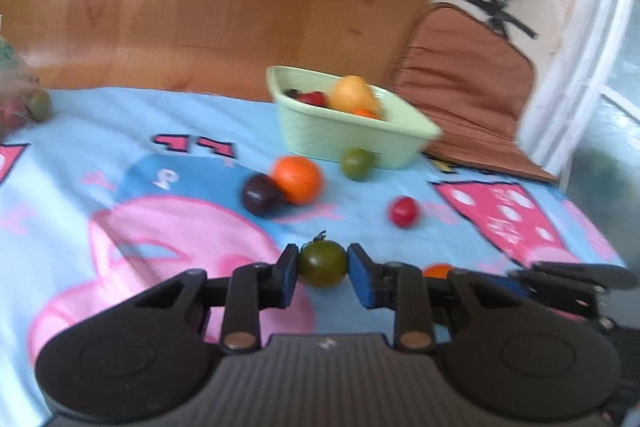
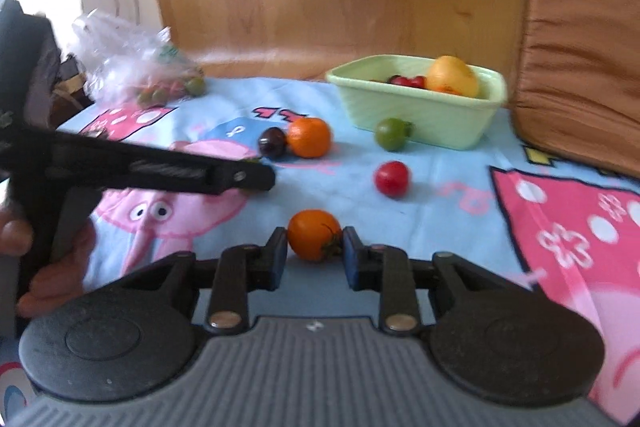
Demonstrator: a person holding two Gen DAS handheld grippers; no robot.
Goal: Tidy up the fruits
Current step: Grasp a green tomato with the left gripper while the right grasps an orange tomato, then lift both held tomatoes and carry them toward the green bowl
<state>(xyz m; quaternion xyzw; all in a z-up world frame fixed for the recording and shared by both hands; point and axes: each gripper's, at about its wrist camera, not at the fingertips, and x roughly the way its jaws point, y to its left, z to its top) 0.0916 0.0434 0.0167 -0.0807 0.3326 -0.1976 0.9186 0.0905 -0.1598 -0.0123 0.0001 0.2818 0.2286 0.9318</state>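
At the far left corner of the table lies a plastic bag [image 2: 136, 67] w/ small fruits inside, one green one just beside it. The left gripper [image 1: 322, 264] has its jaws closed around a dark green tomato [image 1: 323, 264], pads touching both sides; if it is lifted or on the cloth [image 2: 440, 211] I cannot tell. The right gripper [image 2: 314, 242], near the front edge, grips an orange tomato [image 2: 314, 235] the same way.

I judge the task about half done: the basin [image 2: 420, 111] at the far right already has a yellow fruit and some red ones. Left on the cloth: a plum [image 2: 272, 143] touching an orange [image 2: 309, 137] in the middle, a green tomato [image 2: 391, 134] just before the basin, a red tomato [image 2: 392, 178] nearer.

Room is OK, the path to the basin passes over loose fruits. A cushion [image 2: 580, 67] stands close at the right edge.
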